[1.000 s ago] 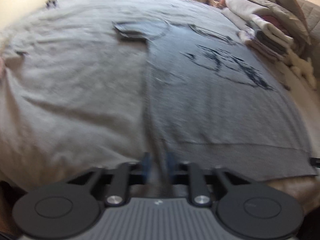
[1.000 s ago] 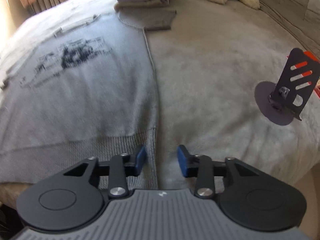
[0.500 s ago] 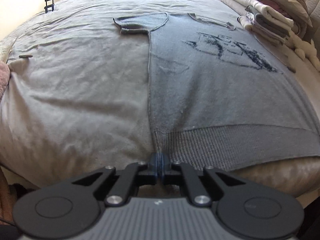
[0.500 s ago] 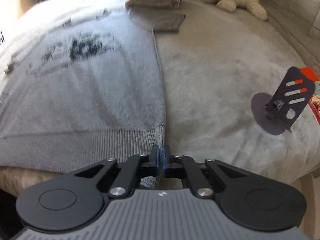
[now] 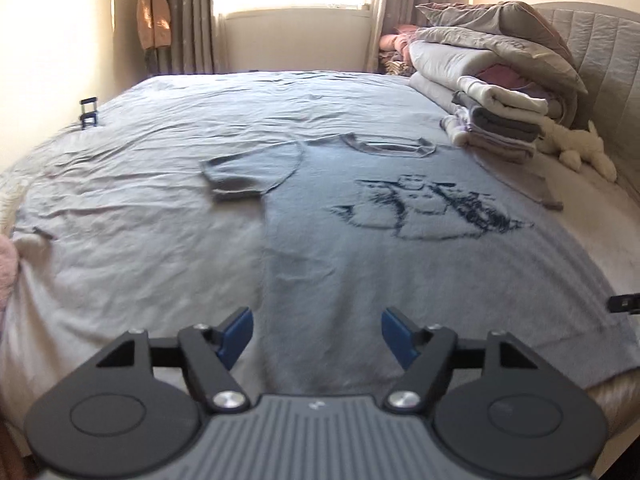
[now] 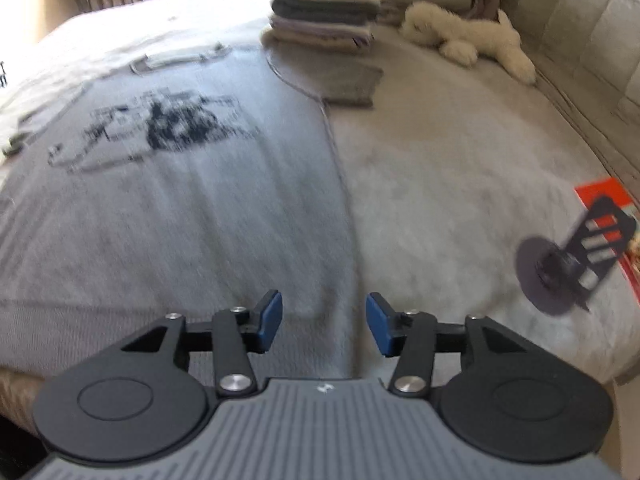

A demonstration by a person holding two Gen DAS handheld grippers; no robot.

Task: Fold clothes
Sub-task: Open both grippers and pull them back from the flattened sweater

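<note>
Here the grey sweater (image 5: 400,248) lies flat and face up on the bed (image 5: 140,208), its dark printed picture (image 5: 428,208) ahead and to the right of the left gripper (image 5: 316,334) and ahead to the left of the right gripper (image 6: 324,324). The sweater's left edge runs just ahead of the left gripper's left finger; its right edge runs forward between the right gripper's fingers. Both grippers have just been opening, and their jaws now stand apart with nothing pinched (the knit lies below them, untouched by the blue pads (image 5: 237,328)). One short sleeve (image 5: 248,172) lies folded ahead of the left gripper. Beyond the sweater, far ahead of the right gripper, sits a stack of folded clothes (image 6: 328,8), with a white plush toy (image 6: 468,40) to its right. A black stand (image 6: 576,264) is off to that gripper's right.
</note>
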